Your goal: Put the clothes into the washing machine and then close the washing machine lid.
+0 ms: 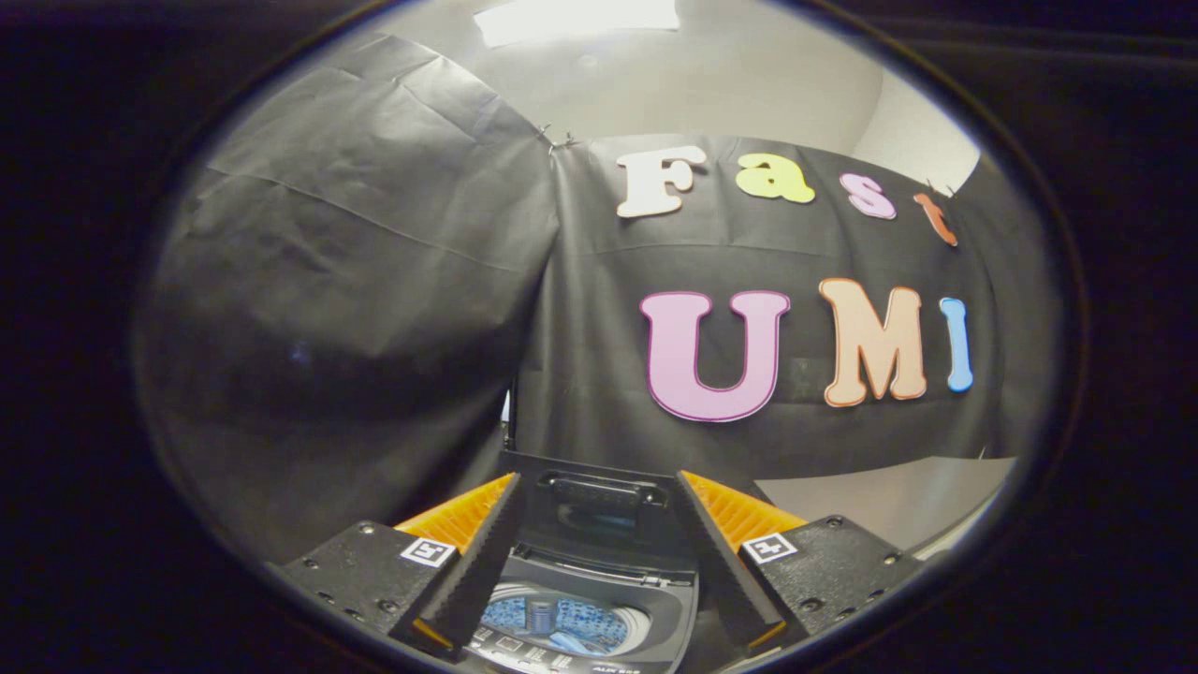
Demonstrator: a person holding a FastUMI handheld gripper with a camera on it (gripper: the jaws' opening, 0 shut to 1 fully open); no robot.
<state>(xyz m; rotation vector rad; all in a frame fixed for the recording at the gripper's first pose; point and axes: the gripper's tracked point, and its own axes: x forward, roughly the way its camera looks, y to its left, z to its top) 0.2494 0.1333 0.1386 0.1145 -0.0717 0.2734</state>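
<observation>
Washing machine below and between fingers, lid raised upright at rear, drum exposed with blue contents, possibly clothes. Claw spread wide, holding nothing. Risk: finger catching upright lid edge, slamming it or tipping machine.

Gripper-mounted fisheye view, looking forward along the spread, empty fingers of the gripper from above and in front of the washing machine. Its raised lid stands between the fingers; its drum lies close below.
</observation>
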